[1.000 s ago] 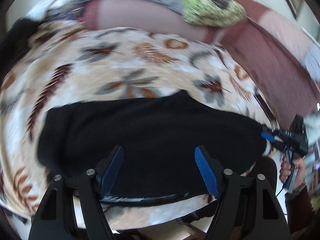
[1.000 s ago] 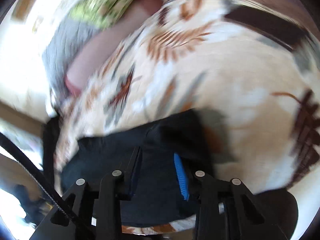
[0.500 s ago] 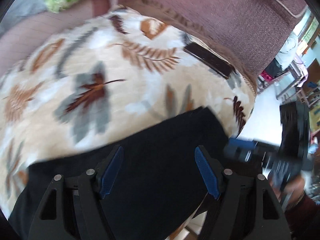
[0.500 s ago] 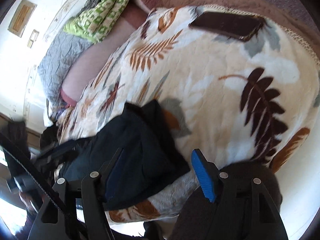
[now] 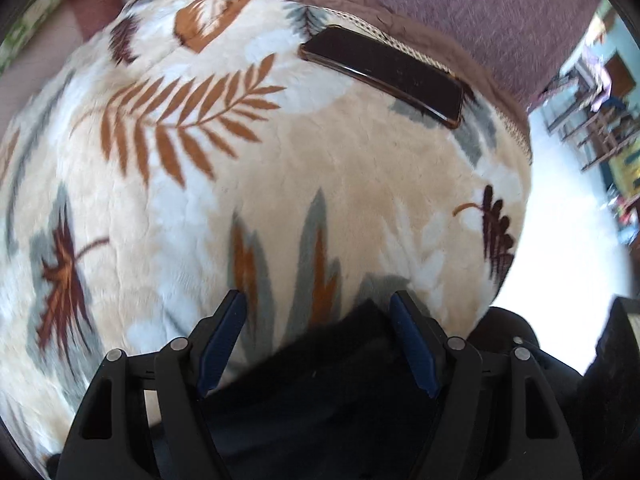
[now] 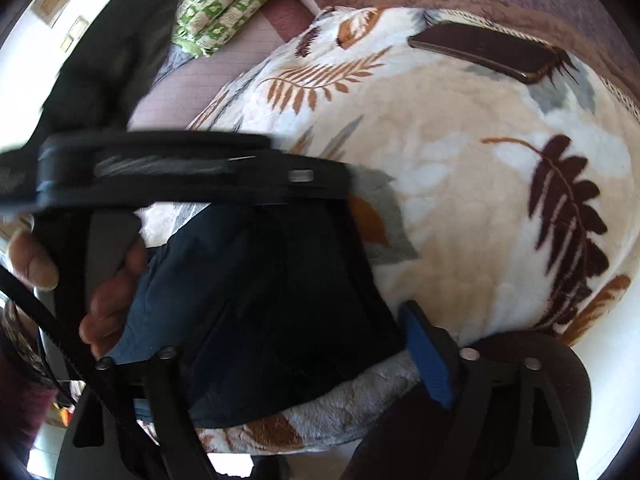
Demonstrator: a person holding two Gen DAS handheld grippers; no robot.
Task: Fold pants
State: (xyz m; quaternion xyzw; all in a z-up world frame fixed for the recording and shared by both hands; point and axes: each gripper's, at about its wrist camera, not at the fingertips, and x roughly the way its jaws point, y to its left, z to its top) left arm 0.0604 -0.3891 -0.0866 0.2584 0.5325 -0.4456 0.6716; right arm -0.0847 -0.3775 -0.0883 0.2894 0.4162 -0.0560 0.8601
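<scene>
The dark pants [image 6: 272,300] lie bunched at the near edge of the leaf-print blanket [image 5: 340,184], smaller than a second ago, when they were spread wide. A phone [image 5: 384,74] rests at the far edge. The left gripper [image 5: 316,340] and right gripper [image 6: 288,344] both gape wide, empty; the left hand [image 6: 108,288] crosses the right camera's view.

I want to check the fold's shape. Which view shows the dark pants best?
The right wrist view: the pants lie as a folded dark bundle on the leaf-print blanket, most of the outline visible. The left wrist view shows only one corner between the left gripper's open fingers.
</scene>
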